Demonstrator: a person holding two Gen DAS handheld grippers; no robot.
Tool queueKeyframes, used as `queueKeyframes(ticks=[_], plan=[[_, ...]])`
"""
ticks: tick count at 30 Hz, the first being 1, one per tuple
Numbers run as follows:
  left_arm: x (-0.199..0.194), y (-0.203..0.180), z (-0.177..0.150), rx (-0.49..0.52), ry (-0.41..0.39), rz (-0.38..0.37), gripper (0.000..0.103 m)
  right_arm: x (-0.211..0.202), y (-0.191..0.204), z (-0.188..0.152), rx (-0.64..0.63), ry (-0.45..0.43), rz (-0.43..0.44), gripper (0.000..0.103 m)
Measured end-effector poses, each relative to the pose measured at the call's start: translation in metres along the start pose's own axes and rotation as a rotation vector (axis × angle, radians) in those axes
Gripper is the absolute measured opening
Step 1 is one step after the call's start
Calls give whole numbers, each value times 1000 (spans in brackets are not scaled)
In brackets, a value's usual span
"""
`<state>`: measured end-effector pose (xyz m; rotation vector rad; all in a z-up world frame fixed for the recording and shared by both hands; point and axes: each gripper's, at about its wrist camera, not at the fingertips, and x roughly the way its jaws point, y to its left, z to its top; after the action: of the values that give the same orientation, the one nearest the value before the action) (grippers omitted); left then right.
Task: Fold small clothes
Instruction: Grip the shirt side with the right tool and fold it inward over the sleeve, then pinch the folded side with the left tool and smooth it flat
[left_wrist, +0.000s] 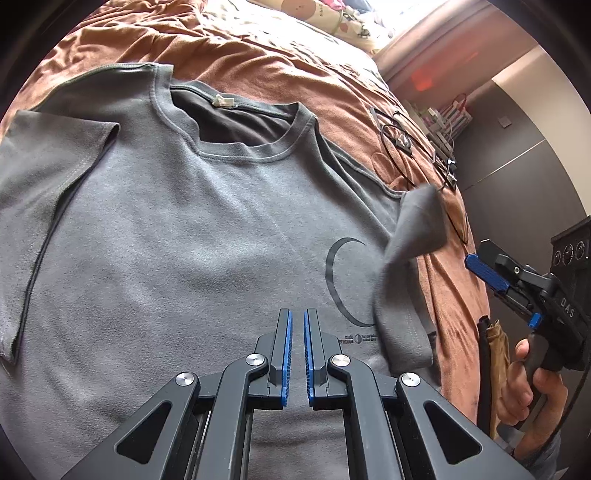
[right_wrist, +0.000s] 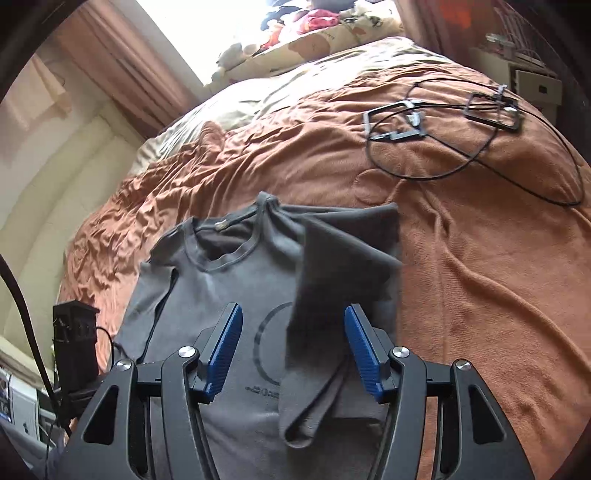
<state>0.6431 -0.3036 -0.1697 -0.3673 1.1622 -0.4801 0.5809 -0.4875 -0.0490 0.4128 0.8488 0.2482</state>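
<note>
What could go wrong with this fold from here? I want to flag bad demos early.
The right sleeve, blurred above the open right tool, may land bunched over the printed circle rather than flat. The left sleeve is only loosely turned in, so the grey T-shirt could fold lopsided. The black cable on the orange blanket might snag a tool.

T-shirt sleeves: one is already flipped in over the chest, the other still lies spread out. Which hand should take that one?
Left, probably. The flat sleeve lies on the left gripper's side of the T-shirt. That gripper is shut and empty. The right gripper is open over the folded sleeve, opposite.
</note>
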Motion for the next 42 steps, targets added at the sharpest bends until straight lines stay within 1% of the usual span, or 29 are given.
queueKeyframes(ticks=[2,6,10,12,14,16,17,20,21,22,23,24,25,27,31,34,35,38,39,42], plan=[[4,-3,1,5,6,-3,5,-4,-9,-6,40,-8,-21,56],[11,-9,1,13,14,-9,5,8,-27,-14,94,8,-43,56],[18,-14,3,25,23,-7,5,17,-24,-19,100,24,-76,56],[23,-18,4,34,28,-5,5,19,-26,-22,113,17,-62,53],[27,-24,6,45,30,-8,5,19,-30,-24,133,10,-57,45],[31,-32,8,56,30,-13,5,18,-36,-25,153,17,-60,41],[34,-37,10,64,28,-18,5,14,-38,-27,172,9,-62,40],[43,-52,18,90,35,-20,6,-6,-44,-36,236,-54,-43,40],[46,-57,20,100,39,-18,9,-10,-44,-40,237,-61,-50,40],[48,-62,23,110,40,-17,17,-12,-43,-45,232,-59,-61,40],[51,-69,26,122,38,-10,23,-14,-44,-50,237,-62,-58,40],[53,-74,28,136,33,-5,30,-16,-46,-55,252,-65,-43,40],[55,-81,31,154,28,-1,35,-16,-50,-60,275,-62,-32,40],[61,-91,35,185,30,4,38,-16,-60,-69,306,-59,-20,40],[79,-111,41,236,54,23,40,-18,-76,-83,355,-64,-2,40],[92,-121,42,268,77,36,40,-14,-80,-88,359,-48,7,40],[97,-124,42,275,84,41,40,-12,-83,-89,367,-42,21,40],[110,-132,39,297,104,60,40,-8,-92,-93,392,-35,22,40],[114,-135,38,305,112,72,40,-8,-97,-95,412,-34,39,40],[127,-142,34,322,134,103,40,-13,-104,-101,445,-47,54,40]])
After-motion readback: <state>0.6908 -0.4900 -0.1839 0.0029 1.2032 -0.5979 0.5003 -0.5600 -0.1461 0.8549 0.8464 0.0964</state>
